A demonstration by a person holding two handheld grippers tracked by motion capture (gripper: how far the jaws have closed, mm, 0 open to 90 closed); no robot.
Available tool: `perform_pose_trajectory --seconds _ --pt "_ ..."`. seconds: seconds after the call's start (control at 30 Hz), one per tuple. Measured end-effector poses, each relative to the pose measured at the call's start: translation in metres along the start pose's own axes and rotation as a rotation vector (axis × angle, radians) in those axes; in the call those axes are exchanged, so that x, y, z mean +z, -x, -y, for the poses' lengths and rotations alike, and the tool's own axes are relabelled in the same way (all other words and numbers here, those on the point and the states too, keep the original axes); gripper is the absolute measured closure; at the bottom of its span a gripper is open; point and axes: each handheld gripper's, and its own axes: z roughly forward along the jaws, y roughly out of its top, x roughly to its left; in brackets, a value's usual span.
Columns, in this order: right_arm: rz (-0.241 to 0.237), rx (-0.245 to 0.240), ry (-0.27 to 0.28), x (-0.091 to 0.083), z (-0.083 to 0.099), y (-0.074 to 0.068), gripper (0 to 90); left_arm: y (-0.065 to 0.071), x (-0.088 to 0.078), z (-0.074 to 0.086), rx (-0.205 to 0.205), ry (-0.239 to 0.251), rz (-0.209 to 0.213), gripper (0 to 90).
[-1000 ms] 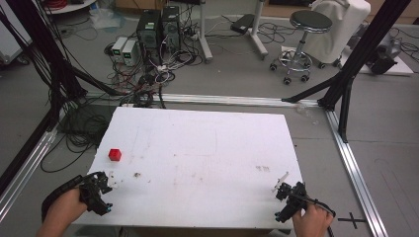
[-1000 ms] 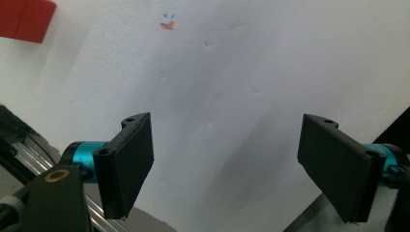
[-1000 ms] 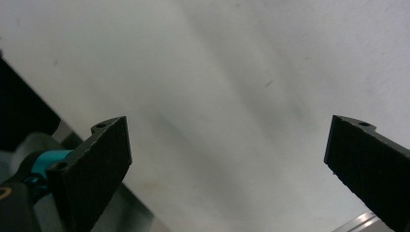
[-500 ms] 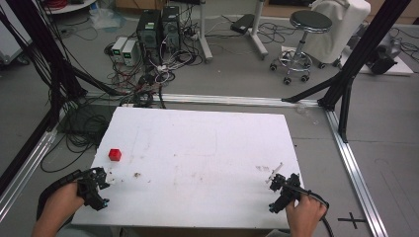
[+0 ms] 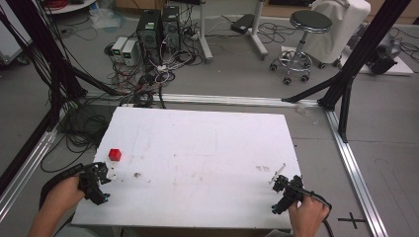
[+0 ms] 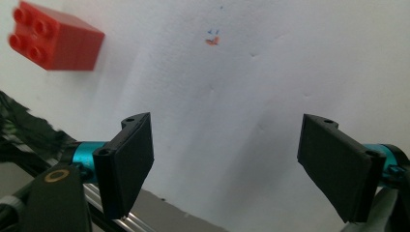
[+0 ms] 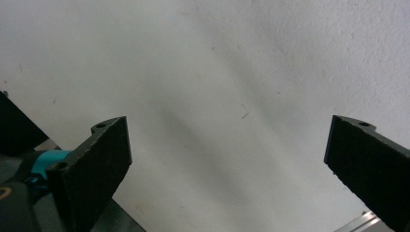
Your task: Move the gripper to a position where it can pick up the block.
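Both sets of jaws apart and empty — left gripper (image 5: 99,178) sits near the red brick (image 5: 114,154) by the table (image 5: 207,148) edge, so a skewed approach likely knocks it off — right gripper (image 5: 285,190) well apart.

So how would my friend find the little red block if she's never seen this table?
Start at the big white table and look along its left edge, near the person's side. The red block sits there, just beyond the left gripper, whose jaws are open with nothing between them. It is the one bright red thing on the white top, a small cube with four round studs on one face.
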Motion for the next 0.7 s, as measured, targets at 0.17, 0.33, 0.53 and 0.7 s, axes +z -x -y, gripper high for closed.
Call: perform_pose_trajectory --seconds 0.17,0.33,0.53,0.7 --pt "0.000 0.004 -0.001 0.001 0.001 0.001 2.0 -0.012 -0.010 -0.005 0.064 0.035 0.002 20.8" --pt "-0.003 0.002 -0.001 0.002 0.002 0.000 2.0 -0.029 -0.022 -0.014 0.181 0.023 0.013 20.8" --pt "-0.004 0.003 -0.002 0.003 0.002 0.000 2.0 -0.044 -0.030 -0.023 0.269 0.013 0.011 20.8" --pt "-0.004 0.000 -0.007 0.003 0.001 0.001 2.0 -0.053 -0.033 -0.026 0.320 0.019 0.022 20.7"
